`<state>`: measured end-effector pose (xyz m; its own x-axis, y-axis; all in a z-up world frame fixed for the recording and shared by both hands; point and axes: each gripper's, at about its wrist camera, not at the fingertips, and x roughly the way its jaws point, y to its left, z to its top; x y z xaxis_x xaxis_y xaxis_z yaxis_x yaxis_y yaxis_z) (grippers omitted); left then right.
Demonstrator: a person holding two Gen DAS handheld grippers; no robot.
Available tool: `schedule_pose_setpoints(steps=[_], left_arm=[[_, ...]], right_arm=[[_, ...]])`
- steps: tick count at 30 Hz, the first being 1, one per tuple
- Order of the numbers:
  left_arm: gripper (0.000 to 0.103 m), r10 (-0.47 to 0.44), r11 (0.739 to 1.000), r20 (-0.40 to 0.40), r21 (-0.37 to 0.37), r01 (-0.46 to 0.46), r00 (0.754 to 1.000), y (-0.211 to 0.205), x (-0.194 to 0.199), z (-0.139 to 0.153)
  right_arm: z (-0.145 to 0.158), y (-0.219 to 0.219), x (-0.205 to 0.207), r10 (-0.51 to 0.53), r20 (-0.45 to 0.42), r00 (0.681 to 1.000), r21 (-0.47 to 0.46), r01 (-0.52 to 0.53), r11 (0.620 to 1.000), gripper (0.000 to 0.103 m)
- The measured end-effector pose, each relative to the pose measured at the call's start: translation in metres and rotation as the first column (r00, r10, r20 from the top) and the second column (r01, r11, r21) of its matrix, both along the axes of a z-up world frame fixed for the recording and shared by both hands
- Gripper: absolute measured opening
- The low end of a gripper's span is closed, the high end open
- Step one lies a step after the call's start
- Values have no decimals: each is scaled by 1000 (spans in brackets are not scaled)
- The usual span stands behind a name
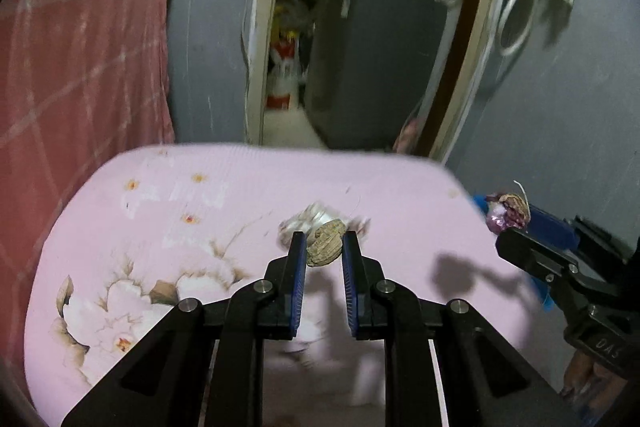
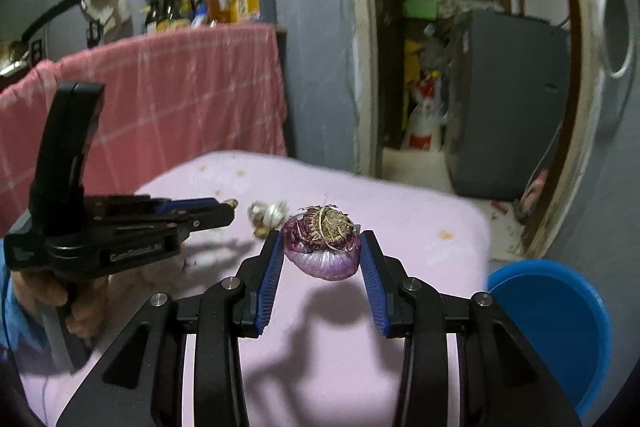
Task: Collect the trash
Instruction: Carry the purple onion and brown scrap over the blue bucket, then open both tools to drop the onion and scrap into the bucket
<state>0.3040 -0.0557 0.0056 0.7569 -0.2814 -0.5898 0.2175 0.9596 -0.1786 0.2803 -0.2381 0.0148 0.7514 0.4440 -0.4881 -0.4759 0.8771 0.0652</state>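
Observation:
My left gripper [image 1: 324, 247] is shut on a small brown ridged scrap [image 1: 325, 250], held above the pink flowered tabletop [image 1: 168, 235]. A whitish crumpled scrap [image 1: 316, 217] lies on the table just beyond it; it also shows in the right wrist view [image 2: 267, 213]. My right gripper [image 2: 320, 247] is shut on a purple onion piece [image 2: 320, 247] with a rooty top, held above the table. The right gripper and its onion piece [image 1: 508, 215] show at the right in the left wrist view. The left gripper [image 2: 224, 211] shows at the left in the right wrist view.
A blue bin [image 2: 556, 323] stands by the table's right edge. A pink checked cloth [image 2: 168, 95] covers a counter holding bottles [image 2: 208, 3] behind the table. An open doorway [image 1: 340, 39] with a grey box lies ahead.

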Motion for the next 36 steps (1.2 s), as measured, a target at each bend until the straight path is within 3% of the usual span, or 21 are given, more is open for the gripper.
schedule_pose_setpoints(steps=[9,20,27,36], left_arm=[[14,-42,996,185,-74,56,982,-46,-24,53],[14,-137,976,295,-122,179,946,-114,-28,79],[14,-199,963,260,-126,238,945,-161,-15,70],[14,-278,939,106,-181,293,955,-195,18,44]], right_arm=[[41,-57,-25,-146,150,978,113,130,985,36],[54,-128,-48,-361,218,907,183,325,928,36],[47,-160,-46,-454,184,872,181,424,888,36],[17,-190,-28,-512,48,858,173,498,850,37]])
